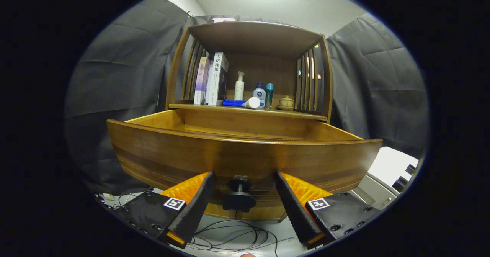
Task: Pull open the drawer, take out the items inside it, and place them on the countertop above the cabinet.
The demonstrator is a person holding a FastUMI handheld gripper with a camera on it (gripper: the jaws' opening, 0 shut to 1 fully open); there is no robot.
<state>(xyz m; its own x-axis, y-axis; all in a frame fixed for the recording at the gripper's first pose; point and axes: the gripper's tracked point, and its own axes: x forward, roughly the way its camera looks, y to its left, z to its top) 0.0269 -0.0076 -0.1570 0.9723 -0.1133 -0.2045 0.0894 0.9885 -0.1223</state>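
A wooden cabinet drawer (237, 159) stands pulled out toward me, its curved front panel wide across the view. Its dark round knob (239, 199) sits between my two fingers, with a gap on each side. My gripper (242, 205) is open around the knob, touching nothing. The drawer's inside is hidden behind the front panel; I see just its inner walls. Above the drawer is the countertop (229, 108), a shelf under a wooden hutch.
On the countertop stand books (214, 79), a white pump bottle (239, 85), a blue-and-white bottle (259, 94), a teal bottle (269, 95), a lying tube (243, 103) and a small lidded pot (286, 103). Cables (229, 236) lie on the floor below.
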